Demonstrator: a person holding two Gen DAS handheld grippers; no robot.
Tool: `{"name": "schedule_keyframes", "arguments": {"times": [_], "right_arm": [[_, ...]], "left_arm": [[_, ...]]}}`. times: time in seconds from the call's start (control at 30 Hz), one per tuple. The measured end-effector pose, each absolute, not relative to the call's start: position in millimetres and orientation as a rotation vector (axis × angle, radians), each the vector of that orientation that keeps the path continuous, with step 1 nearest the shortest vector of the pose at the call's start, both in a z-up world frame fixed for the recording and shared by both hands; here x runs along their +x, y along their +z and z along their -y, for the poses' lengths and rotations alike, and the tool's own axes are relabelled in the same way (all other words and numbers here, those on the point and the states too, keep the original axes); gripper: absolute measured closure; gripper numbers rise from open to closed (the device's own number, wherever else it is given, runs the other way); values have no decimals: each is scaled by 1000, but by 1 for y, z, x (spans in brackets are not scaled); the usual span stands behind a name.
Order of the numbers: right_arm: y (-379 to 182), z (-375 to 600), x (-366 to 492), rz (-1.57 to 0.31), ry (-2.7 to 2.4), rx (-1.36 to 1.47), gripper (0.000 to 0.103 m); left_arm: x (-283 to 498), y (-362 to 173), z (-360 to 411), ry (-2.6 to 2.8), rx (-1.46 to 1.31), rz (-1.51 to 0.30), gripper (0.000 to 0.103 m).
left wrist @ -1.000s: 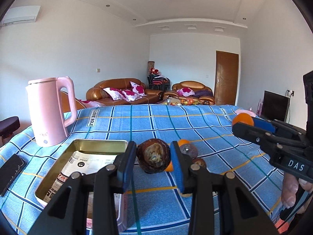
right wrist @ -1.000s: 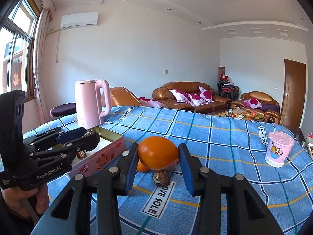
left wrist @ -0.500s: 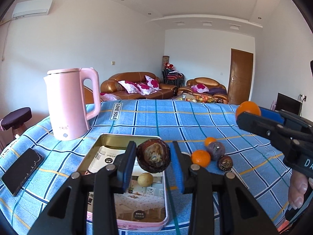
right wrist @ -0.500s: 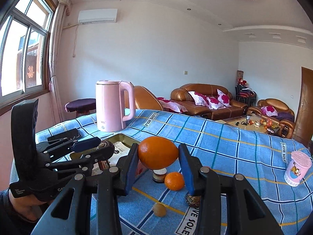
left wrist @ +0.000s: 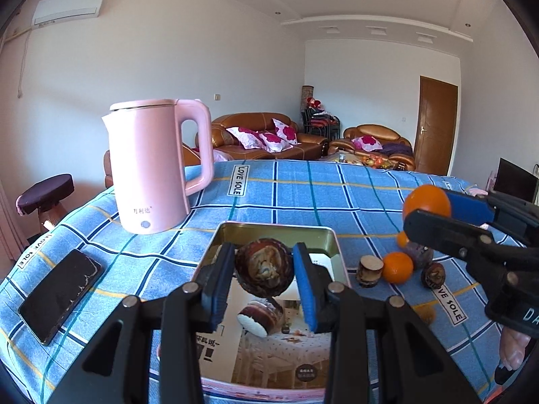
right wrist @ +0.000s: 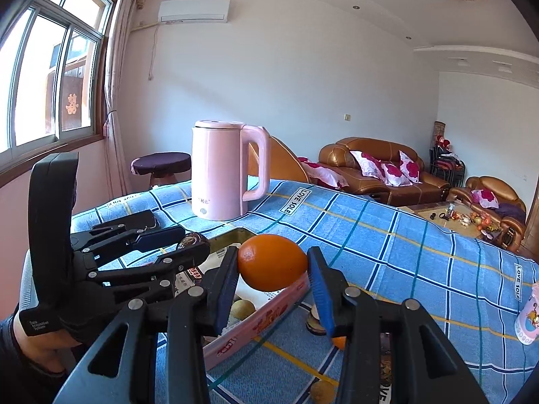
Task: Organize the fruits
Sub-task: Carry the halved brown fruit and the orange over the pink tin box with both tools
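My left gripper (left wrist: 264, 271) is shut on a dark brown round fruit (left wrist: 261, 264), held over the open gold tin (left wrist: 279, 230). A brown-and-white piece (left wrist: 258, 316) lies in the tin under it. My right gripper (right wrist: 273, 269) is shut on an orange (right wrist: 269, 259), held above the tin's pink side wall (right wrist: 262, 316). In the left wrist view the right gripper (left wrist: 427, 210) hangs right of the tin. The left gripper (right wrist: 192, 240) shows at the left in the right wrist view. A small orange (left wrist: 398, 267) and several dark fruits (left wrist: 434, 274) lie on the cloth.
A pink kettle (left wrist: 151, 168) stands behind the tin to its left. A black phone (left wrist: 59, 299) lies near the table's left edge. A pink cup (right wrist: 530, 316) stands far right. A yellowish fruit (right wrist: 242, 308) rests in the tin. The blue checked cloth (left wrist: 303, 192) covers the table.
Both grippers have carried their fruits leftward across the table. The left one went from beside the tin to over it; the right one has come up to the tin's side.
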State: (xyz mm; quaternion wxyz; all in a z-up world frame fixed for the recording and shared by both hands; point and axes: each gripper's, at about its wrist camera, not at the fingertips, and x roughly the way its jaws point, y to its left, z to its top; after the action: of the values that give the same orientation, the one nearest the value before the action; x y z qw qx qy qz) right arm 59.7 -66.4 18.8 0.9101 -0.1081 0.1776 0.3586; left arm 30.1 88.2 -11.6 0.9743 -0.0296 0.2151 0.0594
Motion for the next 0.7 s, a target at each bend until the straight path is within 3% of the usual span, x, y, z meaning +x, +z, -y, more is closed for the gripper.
{"name": "schedule_keyframes", "arguments": {"times": [0.7], "right_arm": [[-29,20,94,-507,750,-272,60]], "left_arm": [[60,-36,-111,131,-77,-567,66]]}}
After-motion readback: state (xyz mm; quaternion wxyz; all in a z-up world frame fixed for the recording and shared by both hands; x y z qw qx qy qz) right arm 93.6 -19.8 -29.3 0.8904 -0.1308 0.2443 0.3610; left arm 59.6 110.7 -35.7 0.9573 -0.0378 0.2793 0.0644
